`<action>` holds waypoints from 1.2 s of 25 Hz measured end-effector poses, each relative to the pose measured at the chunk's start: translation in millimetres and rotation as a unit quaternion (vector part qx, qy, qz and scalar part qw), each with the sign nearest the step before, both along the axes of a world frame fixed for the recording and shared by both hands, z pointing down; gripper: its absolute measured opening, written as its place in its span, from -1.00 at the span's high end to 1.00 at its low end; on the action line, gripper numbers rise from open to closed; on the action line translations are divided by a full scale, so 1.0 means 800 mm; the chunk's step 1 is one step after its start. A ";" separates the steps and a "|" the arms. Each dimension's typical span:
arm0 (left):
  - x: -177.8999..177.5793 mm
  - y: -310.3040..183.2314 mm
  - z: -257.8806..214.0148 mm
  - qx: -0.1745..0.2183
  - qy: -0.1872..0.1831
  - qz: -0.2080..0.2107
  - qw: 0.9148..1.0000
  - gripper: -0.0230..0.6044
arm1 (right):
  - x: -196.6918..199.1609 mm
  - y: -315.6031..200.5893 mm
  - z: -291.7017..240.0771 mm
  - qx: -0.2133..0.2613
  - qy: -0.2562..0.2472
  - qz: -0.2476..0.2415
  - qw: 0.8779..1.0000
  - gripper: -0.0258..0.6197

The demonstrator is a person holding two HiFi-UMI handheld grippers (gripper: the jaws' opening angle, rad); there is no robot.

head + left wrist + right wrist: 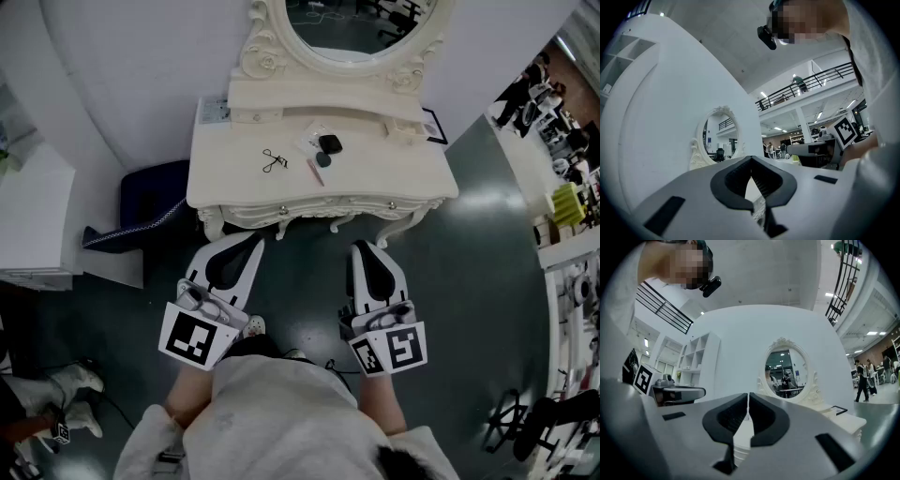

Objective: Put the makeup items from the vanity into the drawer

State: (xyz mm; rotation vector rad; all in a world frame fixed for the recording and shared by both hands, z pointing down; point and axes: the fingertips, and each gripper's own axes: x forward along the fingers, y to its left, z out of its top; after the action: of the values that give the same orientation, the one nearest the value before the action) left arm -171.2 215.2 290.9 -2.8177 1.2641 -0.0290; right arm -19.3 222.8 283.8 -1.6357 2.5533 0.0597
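Note:
A cream vanity (234, 178) with an oval mirror (347, 23) stands ahead of me. On its top lie a black eyelash curler (274, 160), a pink stick (314, 172), a small dark piece (322, 159) and a black compact (329, 144) on a clear packet. Two small drawer knobs (284, 209) show on its front. My left gripper (255, 241) and right gripper (361, 247) hang side by side below the vanity's front edge, both shut and empty. The mirror (720, 136) appears in the left gripper view, and the mirror (786, 373) in the right gripper view.
A dark blue bag (150, 202) sits on the floor left of the vanity, beside a white cabinet (33, 220). A framed card (433, 127) stands at the vanity's back right. Shelving and clutter (567, 202) line the right side. Someone's white shoes (75, 398) show at the lower left.

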 end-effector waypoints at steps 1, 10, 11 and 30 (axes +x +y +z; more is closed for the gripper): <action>0.000 0.000 -0.001 0.000 0.001 0.000 1.000 0.88 | 0.000 0.000 -0.001 0.001 0.000 0.000 1.000 0.84; -0.009 -0.011 -0.001 0.003 0.005 0.005 1.000 0.88 | -0.011 -0.010 -0.003 0.005 -0.001 0.004 1.000 0.84; -0.010 -0.014 -0.001 0.003 0.006 0.006 1.000 0.88 | -0.012 -0.012 -0.002 0.005 -0.001 0.005 1.000 0.84; -0.038 -0.068 0.008 0.014 0.010 0.049 0.999 0.88 | -0.039 -0.057 0.003 0.000 -0.007 0.042 0.999 0.83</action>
State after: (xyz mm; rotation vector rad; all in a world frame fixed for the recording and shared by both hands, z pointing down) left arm -201.3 160.9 297.0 -2.8593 1.1205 0.0215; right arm -50.2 177.0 286.5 -1.7376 2.4731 0.0541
